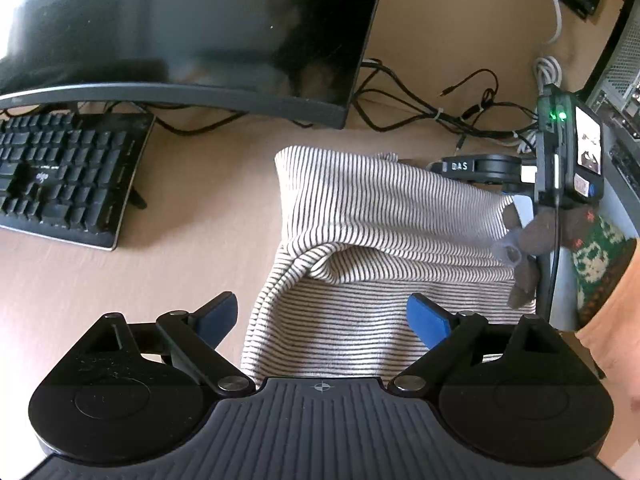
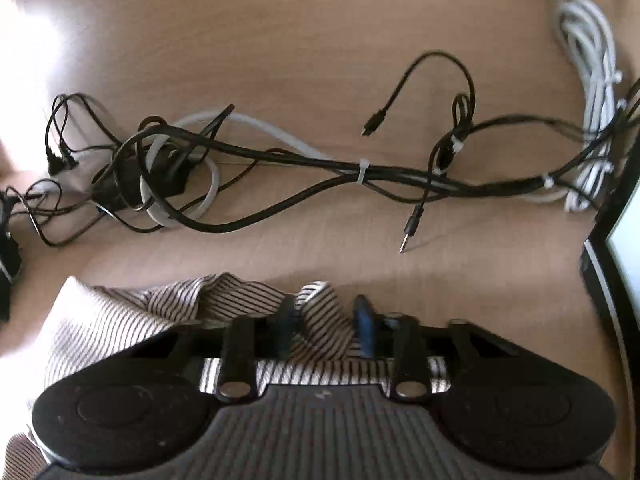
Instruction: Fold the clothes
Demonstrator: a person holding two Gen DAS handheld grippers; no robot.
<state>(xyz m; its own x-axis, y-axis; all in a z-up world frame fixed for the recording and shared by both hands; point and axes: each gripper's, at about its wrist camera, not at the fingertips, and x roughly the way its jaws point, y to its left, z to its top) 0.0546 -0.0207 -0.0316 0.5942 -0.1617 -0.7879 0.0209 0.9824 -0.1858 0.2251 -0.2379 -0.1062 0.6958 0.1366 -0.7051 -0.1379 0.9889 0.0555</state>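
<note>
A white garment with thin black stripes (image 1: 360, 240) lies on the wooden desk, its far part lifted and folded toward me. My left gripper (image 1: 322, 322) is open, its blue-padded fingers spread above the garment's near part, holding nothing. My right gripper (image 2: 326, 328) is shut on a bunched edge of the striped garment (image 2: 320, 320), held just above the desk. In the left wrist view the right gripper (image 1: 516, 208) shows at the garment's far right corner, holding it up.
A black monitor (image 1: 180, 28) and a black keyboard (image 1: 64, 176) stand to the left of the garment. A tangle of black and white cables (image 2: 280, 164) lies beyond the garment. A computer case (image 1: 624, 60) stands at the right, and a screen edge (image 2: 616, 248) shows there too.
</note>
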